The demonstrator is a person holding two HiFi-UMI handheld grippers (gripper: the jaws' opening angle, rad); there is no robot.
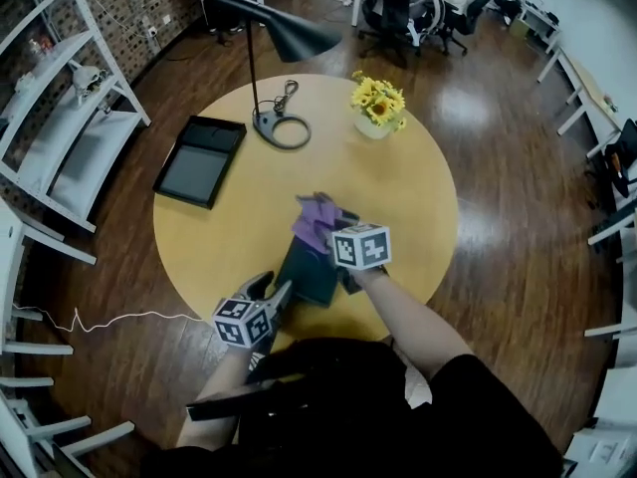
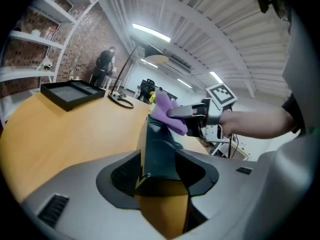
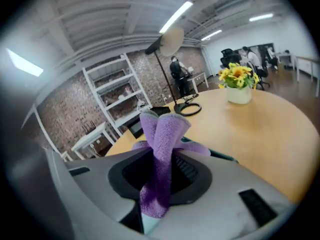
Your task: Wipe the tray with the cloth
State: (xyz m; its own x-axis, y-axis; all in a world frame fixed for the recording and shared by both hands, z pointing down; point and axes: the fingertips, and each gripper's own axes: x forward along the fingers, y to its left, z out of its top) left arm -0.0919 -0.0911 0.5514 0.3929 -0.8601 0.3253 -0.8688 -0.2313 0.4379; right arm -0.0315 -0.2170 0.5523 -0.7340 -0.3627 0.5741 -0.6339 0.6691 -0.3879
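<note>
A dark teal tray [image 1: 305, 273] is lifted and tilted over the near part of the round wooden table [image 1: 418, 197]. My left gripper [image 1: 278, 294] is shut on its near edge; in the left gripper view the tray [image 2: 157, 149] stands on edge between the jaws of the left gripper [image 2: 161, 173]. My right gripper [image 1: 331, 233] is shut on a purple cloth [image 1: 318, 219] at the tray's far upper edge. The cloth [image 2: 165, 115] and the right gripper [image 2: 186, 113] show beyond the tray. In the right gripper view the cloth [image 3: 160, 154] hangs bunched between the jaws, a strip of tray [image 3: 222, 155] behind it.
A second black tray [image 1: 199, 160] lies at the table's far left. A black desk lamp [image 1: 282, 127] and a pot of yellow flowers [image 1: 377, 108] stand at the back. White shelving [image 1: 60, 118] lines the left wall; office chairs [image 1: 388, 8] stand beyond the table.
</note>
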